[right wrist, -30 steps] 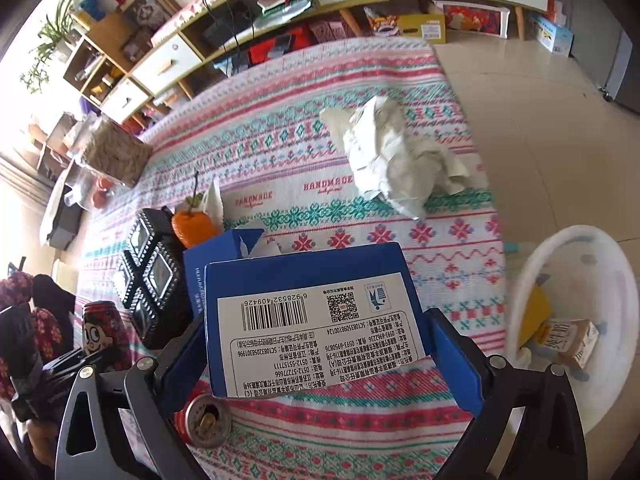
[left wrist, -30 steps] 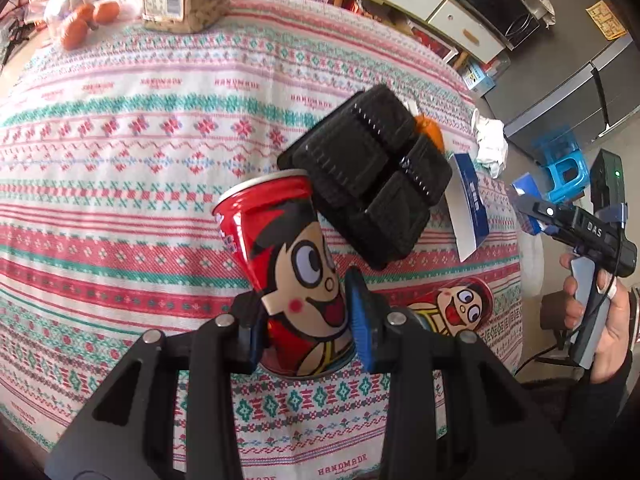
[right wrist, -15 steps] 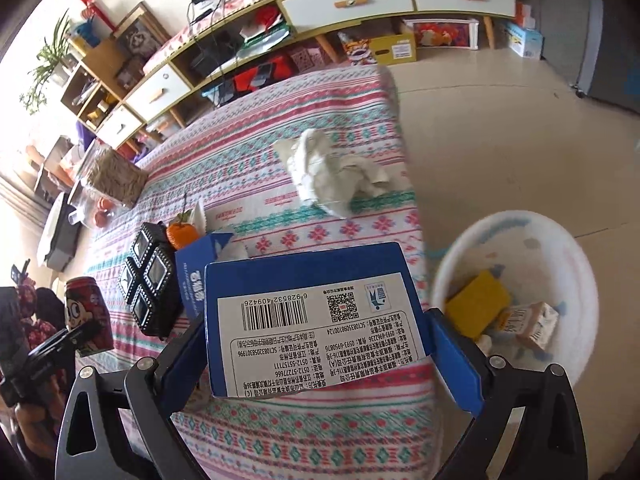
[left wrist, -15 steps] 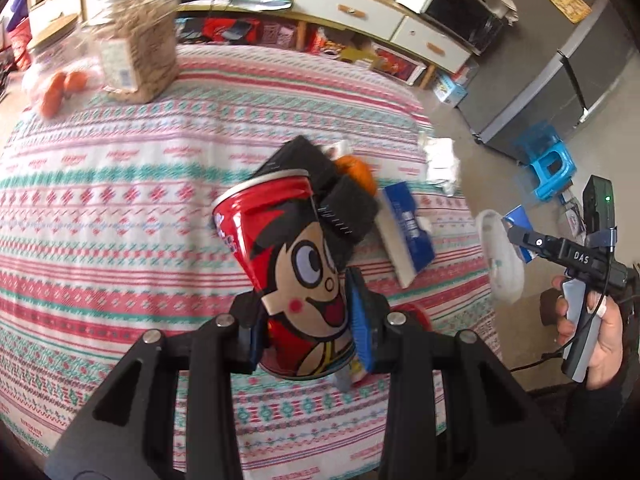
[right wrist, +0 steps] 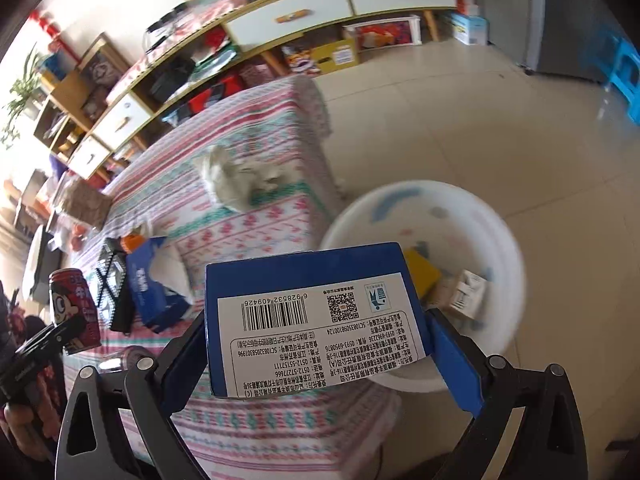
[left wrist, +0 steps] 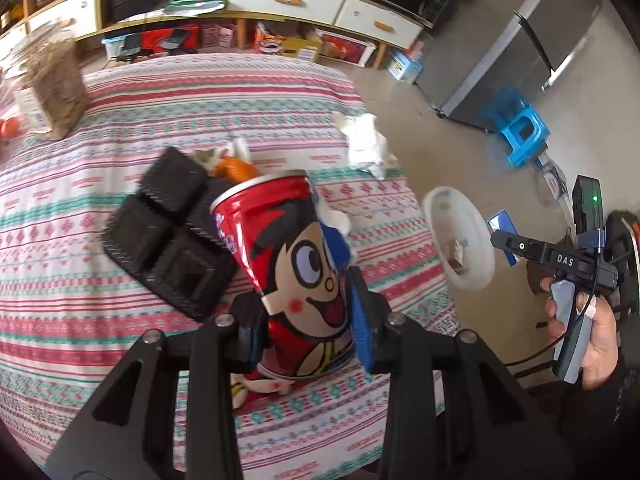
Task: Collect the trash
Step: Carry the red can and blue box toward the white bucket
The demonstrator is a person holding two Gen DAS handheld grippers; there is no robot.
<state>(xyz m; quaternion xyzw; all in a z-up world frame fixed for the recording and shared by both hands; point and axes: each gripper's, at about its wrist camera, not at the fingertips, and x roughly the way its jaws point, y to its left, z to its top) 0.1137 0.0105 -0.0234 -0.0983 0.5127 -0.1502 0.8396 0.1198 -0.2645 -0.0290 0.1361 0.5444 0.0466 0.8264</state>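
Left wrist view. The left gripper (left wrist: 306, 322) pinches a red cartoon-printed can (left wrist: 292, 276) between its two pads, the can lifted clear of the striped tablecloth (left wrist: 120, 340) and tilted with its top toward the upper left. Behind the can, on the cloth, lies a black compartment tray (left wrist: 168, 232); an orange object (left wrist: 236, 168) lies just beyond the tray, and a crumpled white paper (left wrist: 366, 148) lies near the cloth's far right edge. A jar of brown material (left wrist: 52, 84) stands at the cloth's far left. To the right of the cloth, on the floor, sits a white basin (left wrist: 460, 240) with a small carton inside. Right of the basin, a hand (left wrist: 592, 328) grips the handle of the right gripper; its jaws are not readable here.

Right wrist view. The right gripper (right wrist: 320, 344) clamps a blue box (right wrist: 312, 316) by its two side faces, the white barcode label facing the camera. The box hangs over the near rim of the white basin (right wrist: 460, 204), which holds a yellow packet (right wrist: 422, 276) and a small carton (right wrist: 466, 294). Left of the box, on the tablecloth (right wrist: 248, 240), lies an open blue carton (right wrist: 148, 292), with the black tray (right wrist: 114, 292) beside it. At far left the red can (right wrist: 74, 308) appears in the left gripper.
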